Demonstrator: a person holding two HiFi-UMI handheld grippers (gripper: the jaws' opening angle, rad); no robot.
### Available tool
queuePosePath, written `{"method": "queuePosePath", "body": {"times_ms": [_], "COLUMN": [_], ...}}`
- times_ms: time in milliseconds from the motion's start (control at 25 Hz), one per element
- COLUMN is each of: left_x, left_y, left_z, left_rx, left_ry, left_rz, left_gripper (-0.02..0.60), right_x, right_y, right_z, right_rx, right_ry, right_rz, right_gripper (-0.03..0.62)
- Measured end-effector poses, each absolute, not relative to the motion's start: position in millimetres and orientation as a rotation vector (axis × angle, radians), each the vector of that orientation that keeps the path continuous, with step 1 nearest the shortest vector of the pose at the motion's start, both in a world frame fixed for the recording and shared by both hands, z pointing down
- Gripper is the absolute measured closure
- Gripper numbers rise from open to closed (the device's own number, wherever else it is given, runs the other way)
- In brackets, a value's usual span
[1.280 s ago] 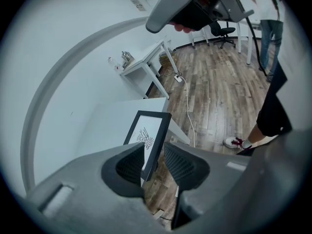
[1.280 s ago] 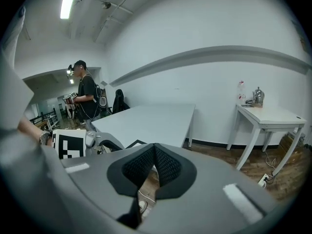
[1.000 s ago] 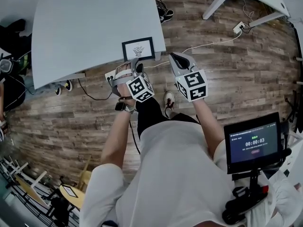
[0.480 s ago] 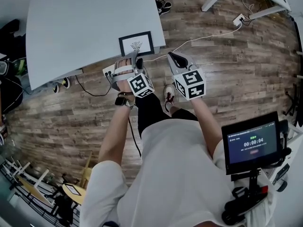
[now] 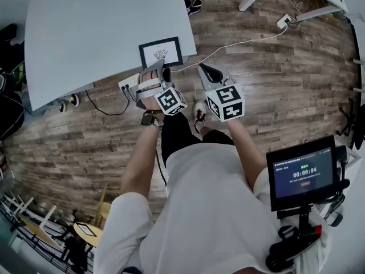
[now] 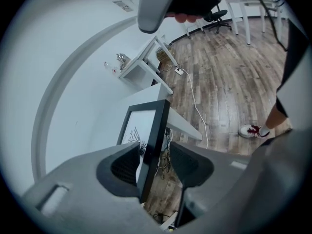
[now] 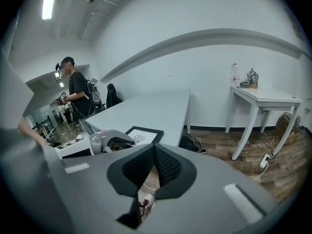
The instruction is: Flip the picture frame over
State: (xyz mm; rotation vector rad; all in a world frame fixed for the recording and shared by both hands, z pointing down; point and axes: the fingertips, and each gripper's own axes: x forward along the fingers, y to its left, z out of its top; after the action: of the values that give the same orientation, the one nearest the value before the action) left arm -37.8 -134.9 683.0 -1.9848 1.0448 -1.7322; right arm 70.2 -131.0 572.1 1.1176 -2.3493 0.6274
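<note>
The black picture frame [image 5: 161, 53] lies picture side up, a line drawing showing, at the near edge of the pale grey table [image 5: 102, 27]. My left gripper [image 5: 159, 73] reaches that edge from below. In the left gripper view the frame's near border [image 6: 158, 130] stands between the two pads with a gap at the right pad [image 6: 190, 162], and the jaws are opening. My right gripper [image 5: 204, 70] hangs over the floor just right of the frame. Its jaws [image 7: 155, 150] meet at the tips with nothing between them, and the frame [image 7: 144, 134] lies ahead to its left.
A power strip [image 5: 128, 83] and cables hang under the table edge, and a white cord [image 5: 239, 39] runs across the wood floor. A white table [image 7: 263, 99] stands to the right. A person [image 7: 78, 96] stands beyond the grey table. A tablet on a stand [image 5: 301, 173] is at my right.
The left jaws have spread wider and now straddle the frame's near edge. Both grippers have sunk a little. The frame has not moved on the table.
</note>
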Motion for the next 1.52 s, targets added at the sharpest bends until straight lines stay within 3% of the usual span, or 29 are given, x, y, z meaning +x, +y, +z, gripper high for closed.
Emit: {"method": "queuePosePath", "body": {"times_ms": [120,840,1520], "left_x": [-39,-38,-85], "left_y": [-140,-155,-163], "left_z": [678,633,565], "left_rx": [-1.995,-2.177,-2.506], "left_ry": [1.108,1.419,2.093], "left_rz": [-1.702,-1.419,-0.634], "left_gripper": [0.436,0.485,0.495], "right_x": [72,68,48], "right_y": [-131,-129,-137], "right_z": [574,569,556], "right_rx": [1.114,1.091,1.078], "right_ry": [-2.34,-2.348,-2.37], "right_rz": [0.633,0.62,0.615], "right_gripper": [0.592,0.592,0.592]}}
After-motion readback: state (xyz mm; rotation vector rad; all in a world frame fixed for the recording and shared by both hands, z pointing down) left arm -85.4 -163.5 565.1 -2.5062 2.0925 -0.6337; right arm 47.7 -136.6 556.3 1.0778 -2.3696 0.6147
